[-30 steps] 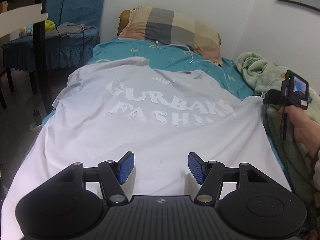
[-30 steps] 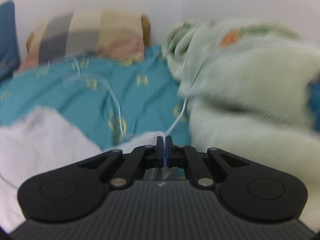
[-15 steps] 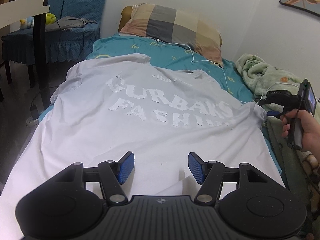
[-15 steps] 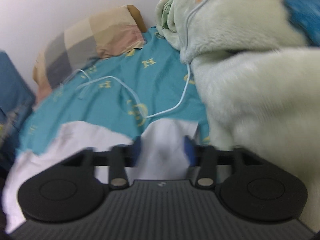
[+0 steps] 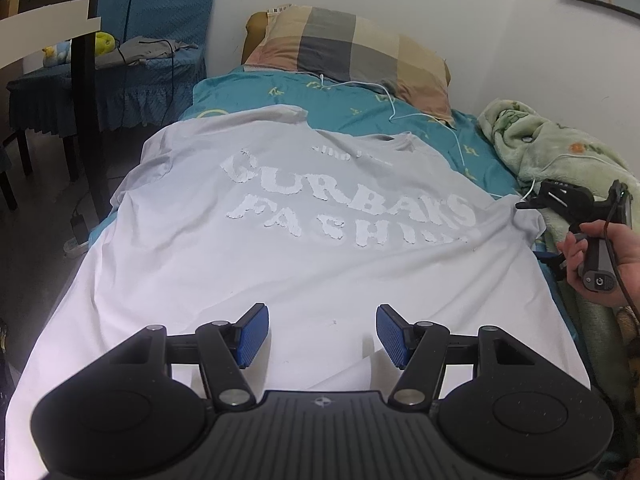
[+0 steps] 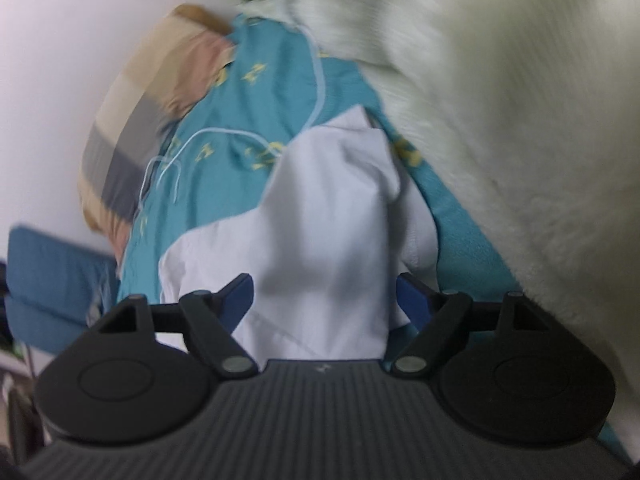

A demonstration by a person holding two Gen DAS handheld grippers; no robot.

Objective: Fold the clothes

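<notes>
With both your left gripper (image 5: 319,336) and right gripper (image 6: 325,300) spread wide, gripping nothing, you risk snagging the thin white cable (image 6: 316,80) beside the white printed T-shirt's (image 5: 304,248) sleeve.

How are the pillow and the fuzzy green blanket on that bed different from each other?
The pillow is checked in tan, grey and pinkish squares, while the blanket is pale green with small printed shapes. The pillow lies as one smooth, plump block at the head of the bed; the blanket is bunched in a rumpled heap along the wall side. The pillow's cloth looks flat-woven, the blanket's fluffy. Both rest on the teal sheet, and a white cable runs past each.
</notes>
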